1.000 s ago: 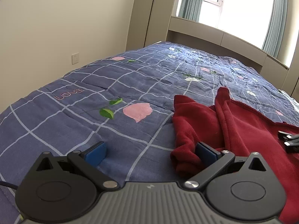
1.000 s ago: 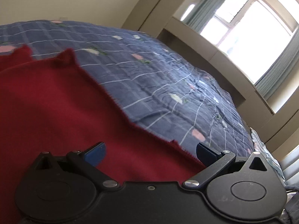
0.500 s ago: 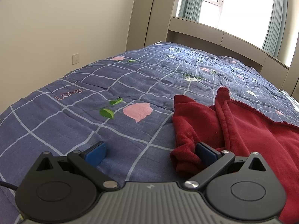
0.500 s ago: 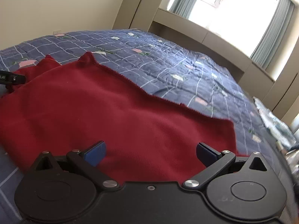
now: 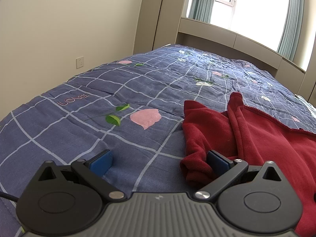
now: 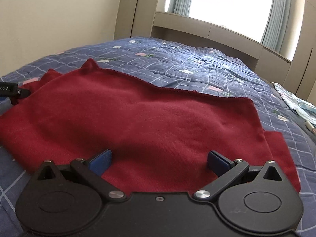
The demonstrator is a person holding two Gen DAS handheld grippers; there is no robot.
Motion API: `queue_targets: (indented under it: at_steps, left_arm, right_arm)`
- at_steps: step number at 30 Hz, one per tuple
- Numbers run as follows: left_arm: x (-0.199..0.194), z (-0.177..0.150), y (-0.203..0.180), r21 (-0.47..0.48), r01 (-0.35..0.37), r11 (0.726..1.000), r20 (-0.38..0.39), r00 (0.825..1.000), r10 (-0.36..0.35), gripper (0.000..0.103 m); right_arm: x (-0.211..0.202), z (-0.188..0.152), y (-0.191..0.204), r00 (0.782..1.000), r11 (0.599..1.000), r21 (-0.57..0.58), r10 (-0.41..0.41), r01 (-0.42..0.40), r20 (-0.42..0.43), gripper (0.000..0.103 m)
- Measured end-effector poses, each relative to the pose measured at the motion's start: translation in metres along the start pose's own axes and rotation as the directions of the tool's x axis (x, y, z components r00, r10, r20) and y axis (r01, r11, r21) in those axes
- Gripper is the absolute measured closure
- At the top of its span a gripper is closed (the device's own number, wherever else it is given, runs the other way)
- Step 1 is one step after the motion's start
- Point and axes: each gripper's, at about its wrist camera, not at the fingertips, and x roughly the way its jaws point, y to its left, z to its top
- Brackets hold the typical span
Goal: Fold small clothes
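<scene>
Dark red garment [image 6: 138, 118] on blue white-checked quilt [image 5: 98, 102] with pink flowers.

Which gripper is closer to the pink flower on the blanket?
Left. The left gripper sits at the red garment's bunched end, with the pink flower just ahead of it. The right gripper is over the garment's other side, farther away.

Daylight pours in through the window [image 5: 254, 2] at the head of the bed, so bright that the panes blow out to white in both views. The quilt [image 5: 138, 86] is evenly lit with soft shadows. Fisheye lenses bow the walls and darken the upper corners. The right wrist view is slightly soft.
</scene>
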Motion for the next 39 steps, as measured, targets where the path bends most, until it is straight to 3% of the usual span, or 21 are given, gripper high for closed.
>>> queue_targets:
  at_steps: [26,31,34,39]
  left_arm:
    - [-0.004,0.001,0.001,-0.02,0.002,1.0,-0.012,1.0,-0.002,0.001]
    - [-0.032,0.007,-0.001,-0.091,-0.027,0.996,-0.078,0.997,0.02,0.0]
    - [-0.056,0.004,-0.004,-0.142,-0.01,0.99,-0.097,0.995,-0.004,0.0]
    - [-0.086,-0.013,-0.026,-0.107,0.032,0.994,-0.079,0.996,-0.041,0.0]
  right_arm:
    - [0.001,-0.005,0.001,0.999,1.0,0.003,-0.009,0.009,0.034,0.0]
    - [0.001,-0.006,0.002,0.999,1.0,0.002,-0.009,0.009,0.035,0.001]
    - [0.0,-0.006,0.002,0.999,1.0,0.002,-0.01,0.01,0.037,0.001]
    - [0.0,-0.006,0.002,0.999,1.0,0.004,-0.009,0.009,0.04,0.001]
